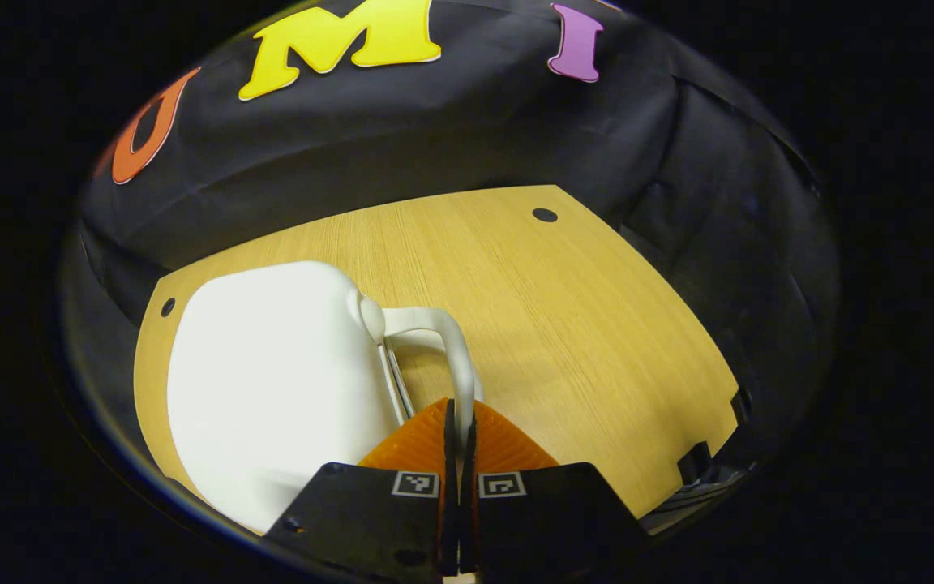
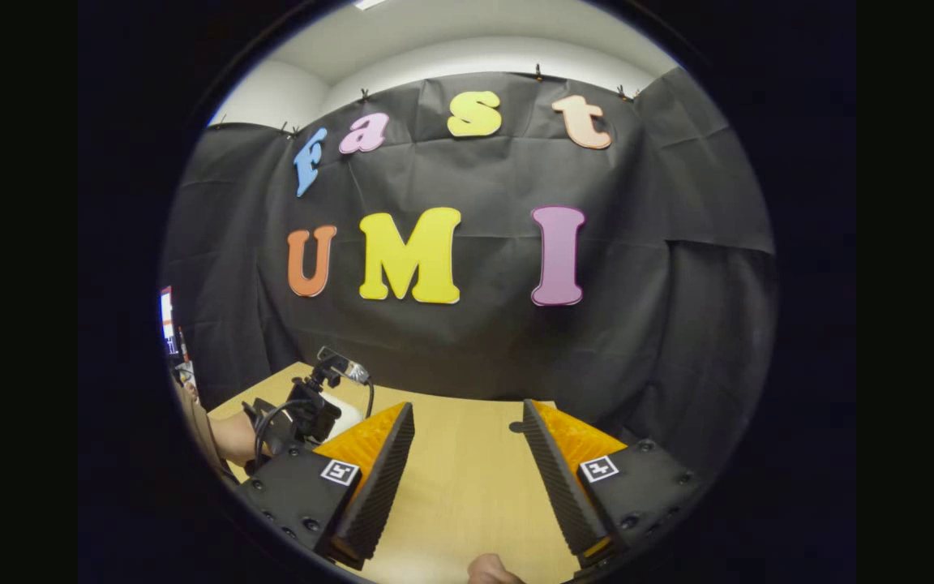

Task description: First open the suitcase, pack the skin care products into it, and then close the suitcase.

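Smooth white plastic, rounded at the corners: the suitcase [image 1: 272, 381] lies flat on the wood-grain table [image 1: 580, 341]. The left gripper [image 1: 459, 422] is pinched on its curved handle [image 1: 455, 349]. Beside the suitcase, above bare tabletop, the right gripper [image 2: 467, 454] is spread wide, holding nothing.

Your left gripper [image 1: 459, 442]: black angular housings, each bearing a square black-and-white marker, dark screws. Your right gripper [image 2: 467, 454]: identical housings, ribbed fingers [image 2: 370, 442]. Black cable loops on the farther unit.
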The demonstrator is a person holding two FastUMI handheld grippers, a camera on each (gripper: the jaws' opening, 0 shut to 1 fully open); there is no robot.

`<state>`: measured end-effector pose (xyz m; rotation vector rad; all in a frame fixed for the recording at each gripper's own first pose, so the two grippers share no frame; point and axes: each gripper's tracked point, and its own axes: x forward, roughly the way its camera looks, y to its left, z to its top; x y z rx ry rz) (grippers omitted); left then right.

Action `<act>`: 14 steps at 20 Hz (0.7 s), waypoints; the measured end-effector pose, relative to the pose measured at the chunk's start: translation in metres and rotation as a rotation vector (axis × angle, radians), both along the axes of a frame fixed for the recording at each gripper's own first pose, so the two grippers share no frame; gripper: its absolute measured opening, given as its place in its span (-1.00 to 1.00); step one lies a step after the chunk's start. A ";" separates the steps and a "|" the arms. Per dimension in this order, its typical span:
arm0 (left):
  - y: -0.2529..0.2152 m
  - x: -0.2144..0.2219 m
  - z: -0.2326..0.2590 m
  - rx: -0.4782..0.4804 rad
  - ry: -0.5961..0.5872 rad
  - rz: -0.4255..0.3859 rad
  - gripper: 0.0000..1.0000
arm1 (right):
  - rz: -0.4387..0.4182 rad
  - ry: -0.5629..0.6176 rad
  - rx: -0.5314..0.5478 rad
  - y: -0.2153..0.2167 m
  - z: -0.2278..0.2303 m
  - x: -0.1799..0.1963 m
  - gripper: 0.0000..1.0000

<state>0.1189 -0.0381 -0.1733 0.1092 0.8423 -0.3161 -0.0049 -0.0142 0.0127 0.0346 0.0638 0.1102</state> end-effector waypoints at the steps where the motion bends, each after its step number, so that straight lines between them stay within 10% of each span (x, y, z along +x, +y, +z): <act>1: -0.002 0.001 -0.002 -0.001 -0.004 0.003 -0.88 | -0.007 -0.003 -0.004 0.001 0.002 0.003 0.60; 6: -0.015 -0.001 -0.006 -0.066 0.010 0.034 -0.68 | -0.005 -0.003 -0.025 0.025 0.009 0.019 0.60; 9: -0.015 -0.005 0.018 -0.128 -0.049 0.045 0.25 | -0.021 -0.016 -0.041 0.039 0.018 0.028 0.60; 14: 0.036 0.000 0.093 -0.082 -0.251 0.100 0.79 | -0.060 -0.051 -0.073 0.074 0.035 0.049 0.60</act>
